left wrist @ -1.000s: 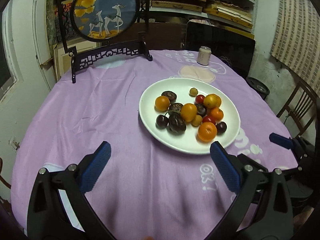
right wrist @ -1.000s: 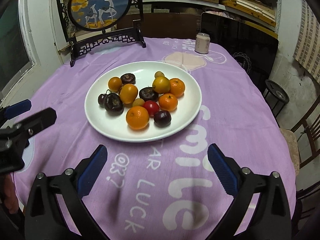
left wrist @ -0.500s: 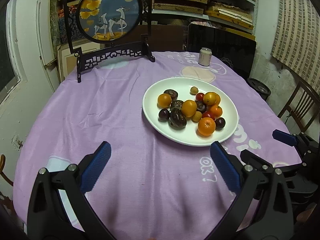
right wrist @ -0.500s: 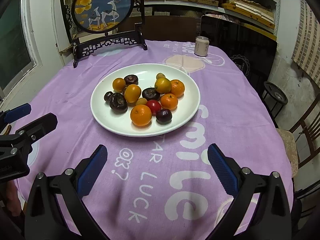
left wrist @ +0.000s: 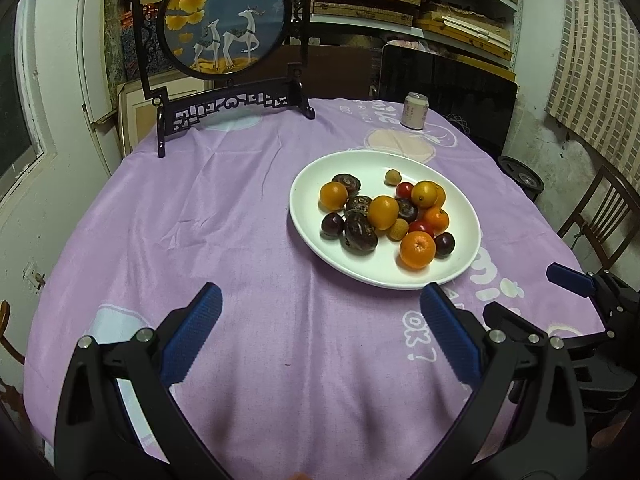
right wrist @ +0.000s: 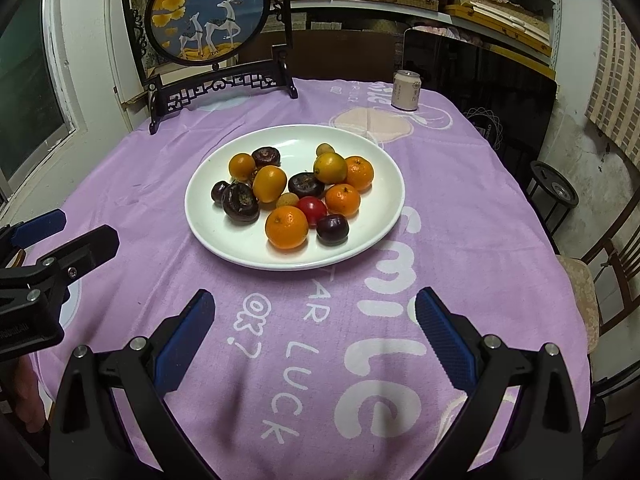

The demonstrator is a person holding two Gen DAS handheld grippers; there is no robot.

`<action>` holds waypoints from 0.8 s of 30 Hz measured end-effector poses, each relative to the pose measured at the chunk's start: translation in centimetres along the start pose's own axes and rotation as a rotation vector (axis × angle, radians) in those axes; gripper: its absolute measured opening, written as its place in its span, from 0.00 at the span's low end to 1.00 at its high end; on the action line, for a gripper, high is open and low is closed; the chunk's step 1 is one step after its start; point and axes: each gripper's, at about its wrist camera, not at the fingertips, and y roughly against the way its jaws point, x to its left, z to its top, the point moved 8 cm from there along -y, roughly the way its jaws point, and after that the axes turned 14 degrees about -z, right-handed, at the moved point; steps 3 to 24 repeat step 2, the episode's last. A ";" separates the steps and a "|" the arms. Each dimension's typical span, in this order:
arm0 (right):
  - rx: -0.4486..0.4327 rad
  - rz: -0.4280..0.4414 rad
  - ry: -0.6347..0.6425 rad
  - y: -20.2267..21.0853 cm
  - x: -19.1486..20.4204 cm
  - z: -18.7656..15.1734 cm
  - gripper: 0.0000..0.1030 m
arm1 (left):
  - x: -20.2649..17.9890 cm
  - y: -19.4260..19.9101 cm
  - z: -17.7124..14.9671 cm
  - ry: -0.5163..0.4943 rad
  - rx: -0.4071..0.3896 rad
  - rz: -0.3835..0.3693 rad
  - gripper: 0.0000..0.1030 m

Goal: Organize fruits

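Both tools had drawn back from the plate since a second earlier. Your left tool [left wrist: 320, 332] and right tool [right wrist: 314, 336] hung over the tabletop [left wrist: 200, 220], jaws wide apart, holding nothing. Beyond them, every fruit [right wrist: 286, 227] lay mixed on the white plate [right wrist: 372, 152], none on the cloth. That fits fruit already gathered, or sorting by kind yet to come.

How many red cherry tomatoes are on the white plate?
2. The far tomato sits beside the yellow fruit; the near tomato lies just behind the front mandarin. Others may be hidden.
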 end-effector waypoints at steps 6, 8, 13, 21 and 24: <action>0.000 0.002 0.001 0.0 0.0 0.0 0.98 | 0.0 0.0 0.0 0.002 0.001 0.000 0.98; 0.000 0.002 0.001 0.0 0.0 0.0 0.98 | 0.0 0.0 0.0 0.002 0.001 0.000 0.98; 0.000 0.002 0.001 0.0 0.0 0.0 0.98 | 0.0 0.0 0.0 0.002 0.001 0.000 0.98; 0.000 0.002 0.001 0.0 0.0 0.0 0.98 | 0.0 0.0 0.0 0.002 0.001 0.000 0.98; 0.000 0.002 0.001 0.0 0.0 0.0 0.98 | 0.0 0.0 0.0 0.002 0.001 0.000 0.98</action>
